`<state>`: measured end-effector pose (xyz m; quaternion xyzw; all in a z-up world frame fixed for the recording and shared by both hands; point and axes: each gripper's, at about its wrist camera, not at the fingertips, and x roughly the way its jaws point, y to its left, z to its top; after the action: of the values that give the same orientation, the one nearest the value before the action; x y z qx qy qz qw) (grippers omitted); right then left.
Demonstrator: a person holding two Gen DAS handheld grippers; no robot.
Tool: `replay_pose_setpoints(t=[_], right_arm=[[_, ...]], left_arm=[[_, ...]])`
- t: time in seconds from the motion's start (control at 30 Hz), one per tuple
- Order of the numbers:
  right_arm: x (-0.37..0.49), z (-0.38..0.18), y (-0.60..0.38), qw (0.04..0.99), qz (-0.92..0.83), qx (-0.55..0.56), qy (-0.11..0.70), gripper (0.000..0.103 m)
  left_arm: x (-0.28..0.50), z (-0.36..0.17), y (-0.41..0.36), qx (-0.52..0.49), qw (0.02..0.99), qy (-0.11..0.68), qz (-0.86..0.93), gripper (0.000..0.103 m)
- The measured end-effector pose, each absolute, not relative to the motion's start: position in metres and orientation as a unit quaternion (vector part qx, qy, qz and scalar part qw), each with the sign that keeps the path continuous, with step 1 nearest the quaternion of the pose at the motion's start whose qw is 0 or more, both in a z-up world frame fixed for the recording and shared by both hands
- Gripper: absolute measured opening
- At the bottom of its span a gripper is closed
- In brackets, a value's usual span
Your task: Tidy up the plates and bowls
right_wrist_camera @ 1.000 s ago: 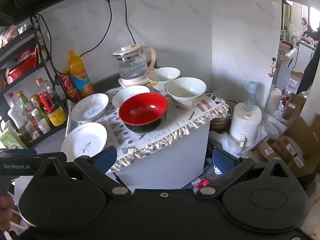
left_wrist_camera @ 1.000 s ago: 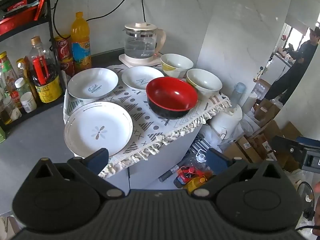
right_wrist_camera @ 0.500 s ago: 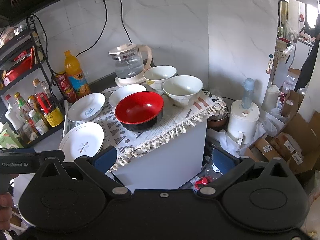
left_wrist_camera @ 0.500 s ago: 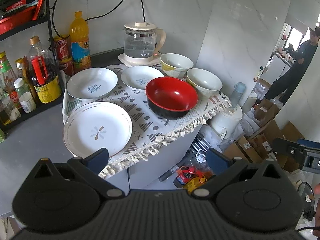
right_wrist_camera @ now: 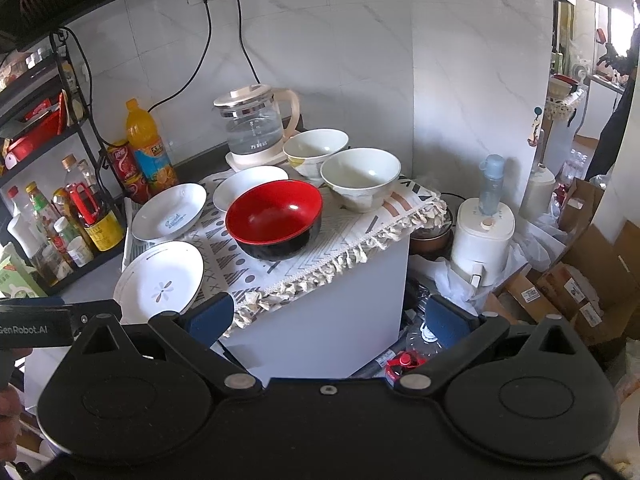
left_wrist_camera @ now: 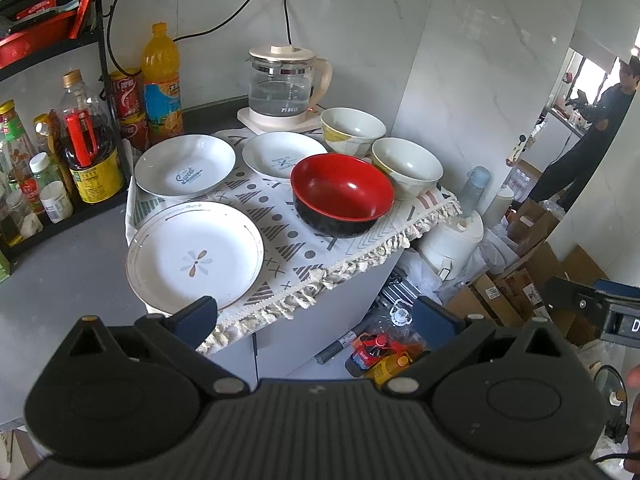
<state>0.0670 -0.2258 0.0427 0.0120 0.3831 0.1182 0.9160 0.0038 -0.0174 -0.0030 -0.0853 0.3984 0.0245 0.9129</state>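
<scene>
On a patterned cloth (left_wrist_camera: 280, 216) lie a large white plate with a flower mark (left_wrist_camera: 195, 258), a white plate with blue script (left_wrist_camera: 185, 171), a smaller white plate (left_wrist_camera: 280, 155), a red-and-black bowl (left_wrist_camera: 342, 194) and two cream bowls (left_wrist_camera: 406, 166) (left_wrist_camera: 352, 128). The same set shows in the right wrist view: flower plate (right_wrist_camera: 160, 282), red bowl (right_wrist_camera: 274, 218), near cream bowl (right_wrist_camera: 360, 178). My left gripper (left_wrist_camera: 316, 314) is open and empty, in front of the cabinet's edge. My right gripper (right_wrist_camera: 330, 316) is open and empty, further back.
A glass kettle (left_wrist_camera: 284, 88) stands behind the dishes. An orange drink bottle (left_wrist_camera: 162, 84) and a rack of sauce bottles (left_wrist_camera: 52, 160) are at the left. A white appliance (right_wrist_camera: 484, 236), boxes (right_wrist_camera: 580, 288) and floor clutter lie right of the cabinet. A person (left_wrist_camera: 588, 128) stands far right.
Both grippers have drifted slightly toward the cabinet; the dishes look a little nearer. Nothing on the cloth has moved and both jaws stay open.
</scene>
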Motion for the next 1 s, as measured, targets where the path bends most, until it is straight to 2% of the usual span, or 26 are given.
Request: replay_pose_setpoints(t=[1.0], right_arm=[[0.0618, 0.0441, -0.2265, 0.916, 0.129, 0.005, 0.379, 0.103]], left_arm=[[-0.0029, -0.0013, -0.0190, -0.094, 0.915, 0.392, 0.030, 0.103]])
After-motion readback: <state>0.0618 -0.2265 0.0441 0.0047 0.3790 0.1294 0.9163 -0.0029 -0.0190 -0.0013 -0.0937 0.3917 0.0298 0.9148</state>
